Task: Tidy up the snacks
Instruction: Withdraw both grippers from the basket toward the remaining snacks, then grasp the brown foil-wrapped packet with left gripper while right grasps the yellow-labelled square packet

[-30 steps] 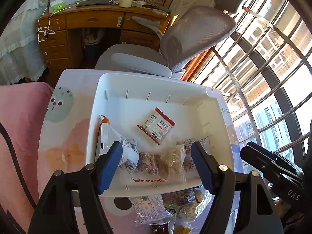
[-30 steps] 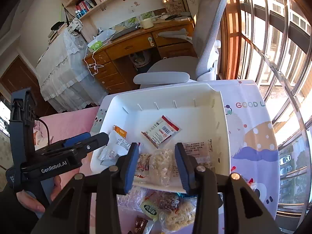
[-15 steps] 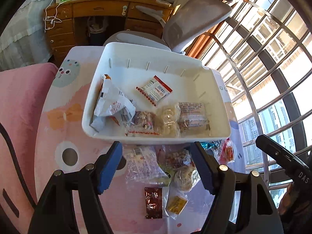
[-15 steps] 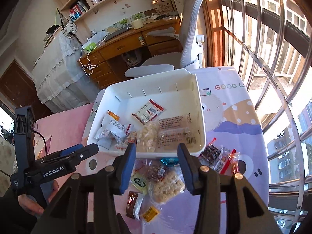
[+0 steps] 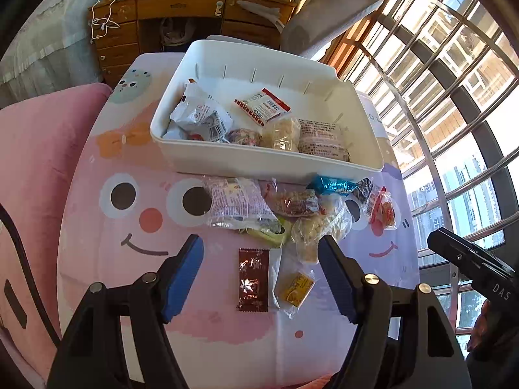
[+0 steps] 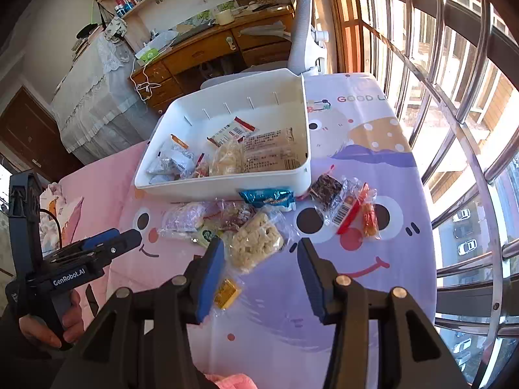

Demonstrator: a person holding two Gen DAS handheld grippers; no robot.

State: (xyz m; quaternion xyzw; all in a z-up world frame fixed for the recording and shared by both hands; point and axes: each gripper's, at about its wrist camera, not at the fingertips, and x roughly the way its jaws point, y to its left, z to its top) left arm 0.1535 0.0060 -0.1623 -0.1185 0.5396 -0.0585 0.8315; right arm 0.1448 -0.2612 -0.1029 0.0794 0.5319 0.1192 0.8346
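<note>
A white bin (image 5: pixel 259 159) (image 6: pixel 223 188) holds several snack packets on a cartoon-print tablecloth. More packets lie loose in front of it: a brown sachet (image 5: pixel 253 279), a small yellow packet (image 5: pixel 296 287) (image 6: pixel 227 291), a clear bag of pale puffs (image 6: pixel 256 243), a blue wrapper (image 6: pixel 267 197). My left gripper (image 5: pixel 261 270) hovers open above the brown sachet and the yellow packet, holding nothing. My right gripper (image 6: pixel 261 269) hangs above the cloth just below the puffs bag, its jaws opening with nothing gripped.
A red-edged clear packet (image 6: pixel 353 210) and a dark snack bar (image 6: pixel 326 188) lie right of the pile. A grey office chair (image 5: pixel 324 16) and a wooden desk (image 5: pixel 181 9) stand behind the table. Window bars (image 6: pixel 454 97) run along the right. Pink fabric (image 5: pixel 35 162) lies left.
Both grippers have pulled back from over the bin toward the table's near side, so the loose packets in front of the bin now show. The right jaws stand wider apart.
</note>
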